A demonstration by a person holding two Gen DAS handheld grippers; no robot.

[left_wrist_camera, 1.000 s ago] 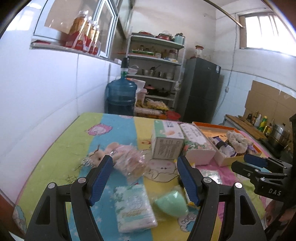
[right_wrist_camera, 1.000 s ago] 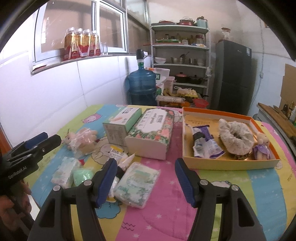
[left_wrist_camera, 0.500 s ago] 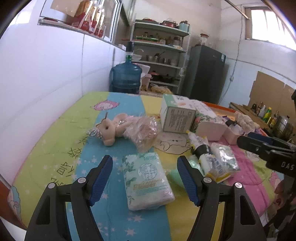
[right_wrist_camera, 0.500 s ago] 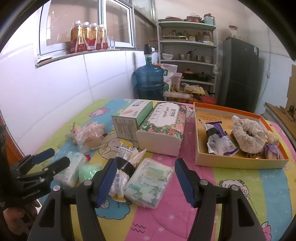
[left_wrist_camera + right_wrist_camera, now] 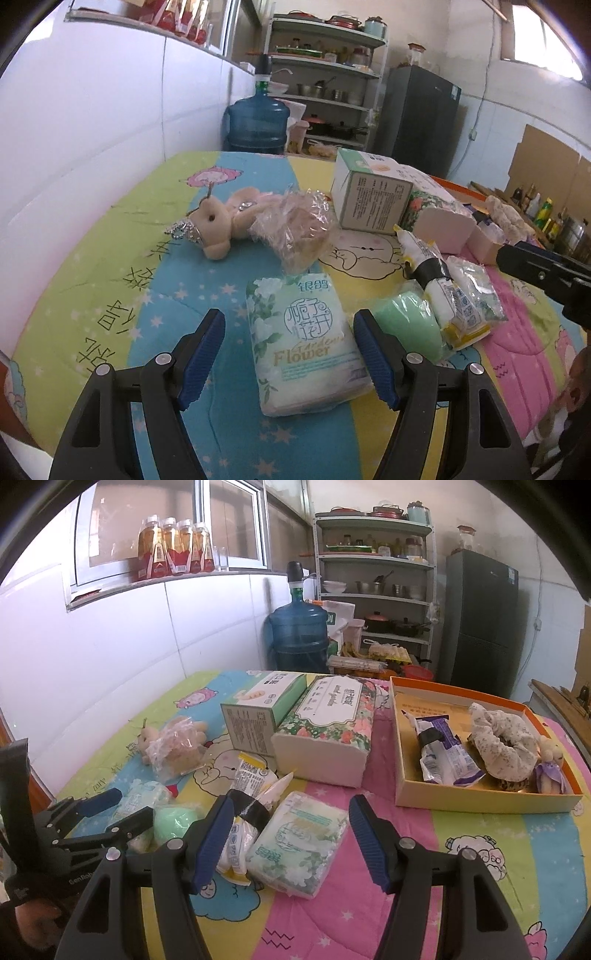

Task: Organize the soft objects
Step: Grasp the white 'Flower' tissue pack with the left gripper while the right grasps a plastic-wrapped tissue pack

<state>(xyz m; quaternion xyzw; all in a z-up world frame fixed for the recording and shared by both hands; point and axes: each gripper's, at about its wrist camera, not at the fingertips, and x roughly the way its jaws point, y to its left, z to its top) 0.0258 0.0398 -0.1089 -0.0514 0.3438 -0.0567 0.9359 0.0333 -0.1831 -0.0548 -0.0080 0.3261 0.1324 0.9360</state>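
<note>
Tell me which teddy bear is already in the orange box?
The little bear in the purple dress, in the orange box's right corner. The bigger tan bear lies on the blanket beside a plastic bag.

- The surface (image 5: 480,853) wears a quilted cover in stripes of lime green, sky blue, yellow and pink, scattered with small white stars and cartoon sheep.
- Tissue pack (image 5: 303,339): white with pale green leaves and flowers, gold lettering.
- Second tissue pack (image 5: 299,849): white, green floral print.
- Sponge (image 5: 410,325): mint green.
- Plush bear (image 5: 221,225): beige, partly in clear crinkled wrap.
- Small carton (image 5: 262,712): white and green.
- Tissue box (image 5: 328,720): white with a dark green, pink-flowered border.
- Tray (image 5: 480,797): orange rim, yellowish walls.
- Scrunchie (image 5: 502,742): cream, seemingly speckled with tiny dark flowers.
- Each gripper: black with blue pads (image 5: 214,845).
</note>
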